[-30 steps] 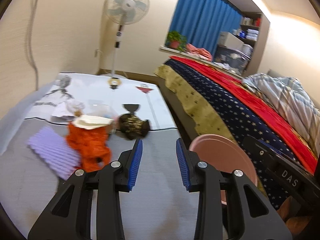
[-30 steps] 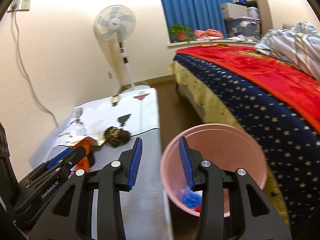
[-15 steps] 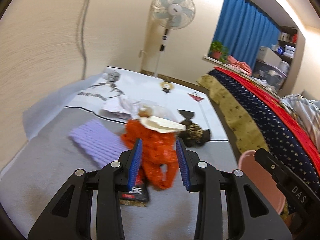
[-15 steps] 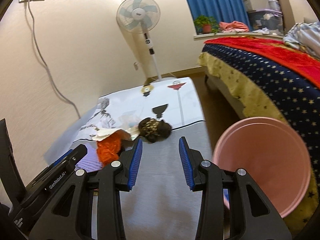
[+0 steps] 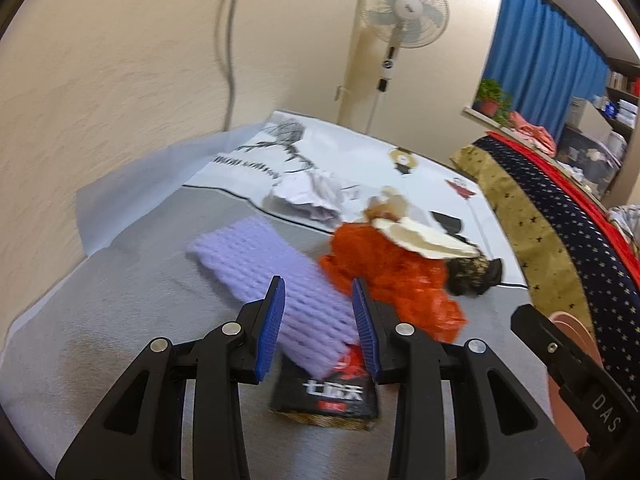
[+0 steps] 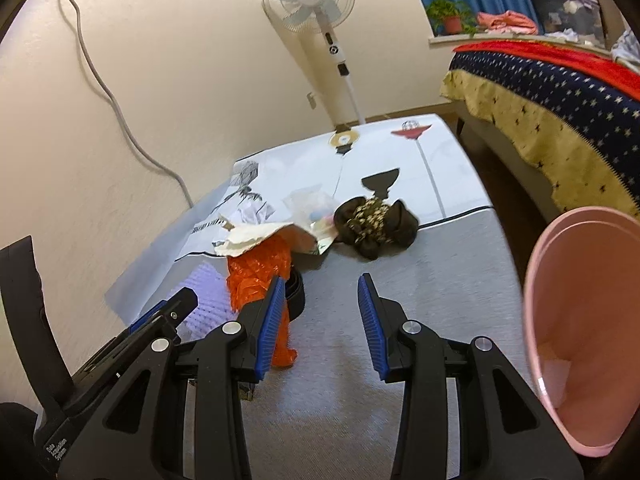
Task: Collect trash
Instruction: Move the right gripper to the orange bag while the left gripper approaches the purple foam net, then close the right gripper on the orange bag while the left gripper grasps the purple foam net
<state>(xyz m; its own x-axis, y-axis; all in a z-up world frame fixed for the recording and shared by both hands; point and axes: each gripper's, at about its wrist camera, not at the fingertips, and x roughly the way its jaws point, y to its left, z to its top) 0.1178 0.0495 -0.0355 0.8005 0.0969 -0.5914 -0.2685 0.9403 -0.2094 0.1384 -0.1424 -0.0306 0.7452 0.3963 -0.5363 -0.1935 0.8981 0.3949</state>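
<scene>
Carefully, I lower my empty, wide-open left claw [image 5: 319, 320] squarely around the purple foam net [image 5: 276, 288], avoiding the orange bag [image 5: 392, 276].

On the table, the foam net [image 5: 276, 280] lies left of the crumpled plastic bag [image 5: 396, 280], its near end over the dark packet [image 5: 324, 396]. Behind them sits crumpled paper [image 5: 308, 196]. The bin [image 6: 580, 320] stands off the table's right edge, beside the bed [image 6: 560, 96].
</scene>
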